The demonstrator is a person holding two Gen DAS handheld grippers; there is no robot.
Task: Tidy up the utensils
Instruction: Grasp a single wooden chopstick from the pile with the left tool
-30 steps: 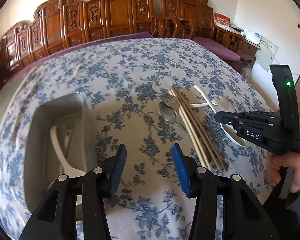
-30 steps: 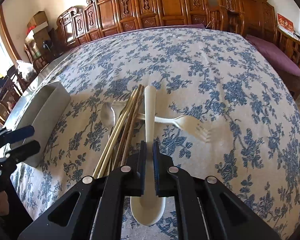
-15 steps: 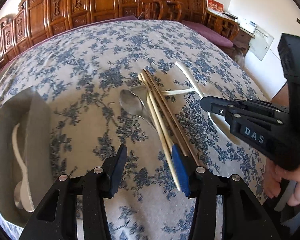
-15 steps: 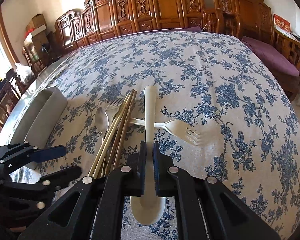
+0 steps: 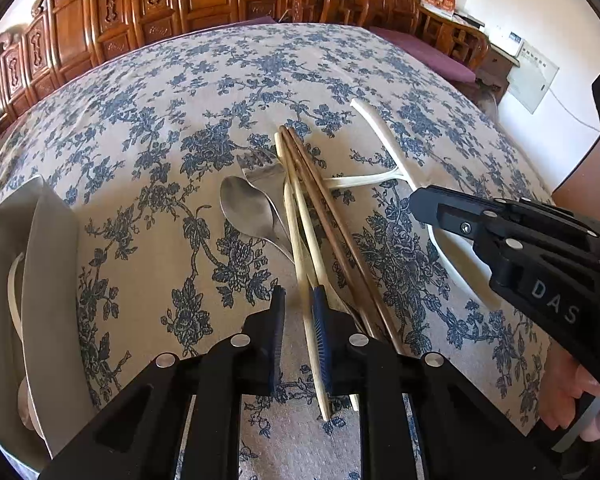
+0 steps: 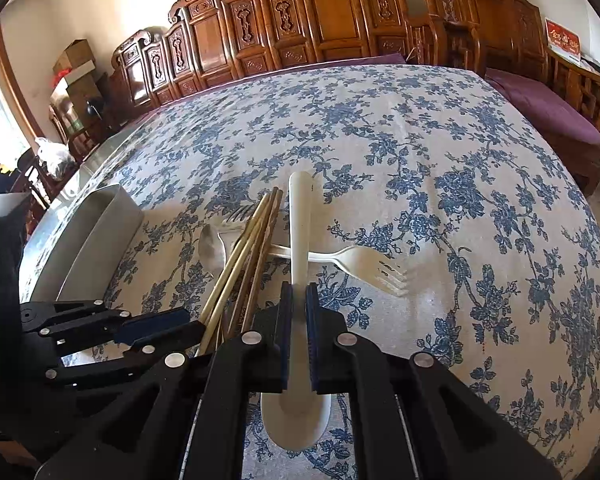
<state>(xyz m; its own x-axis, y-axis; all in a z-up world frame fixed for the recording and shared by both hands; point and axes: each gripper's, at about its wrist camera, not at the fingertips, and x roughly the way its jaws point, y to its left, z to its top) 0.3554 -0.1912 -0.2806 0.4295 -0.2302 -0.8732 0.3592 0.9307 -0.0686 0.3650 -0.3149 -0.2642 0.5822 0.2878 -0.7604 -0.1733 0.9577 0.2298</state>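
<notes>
Between right pads [image 6: 311, 334]: white spoon [image 6: 300, 240], seemingly.

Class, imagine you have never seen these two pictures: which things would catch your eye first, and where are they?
First, the white spoon clamped in the right gripper, its handle pointing away across the blue-flowered tablecloth. Next, the bundle of chopsticks in the middle, lying over a metal spoon, with the left gripper at their near ends, jaws slightly apart. At far left stands a grey tray.

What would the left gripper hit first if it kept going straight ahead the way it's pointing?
Probably the pale chopstick that already lies between the fingers of the left gripper; it would slide along it toward the metal spoon and metal fork. Height above the tablecloth is unclear.
</notes>
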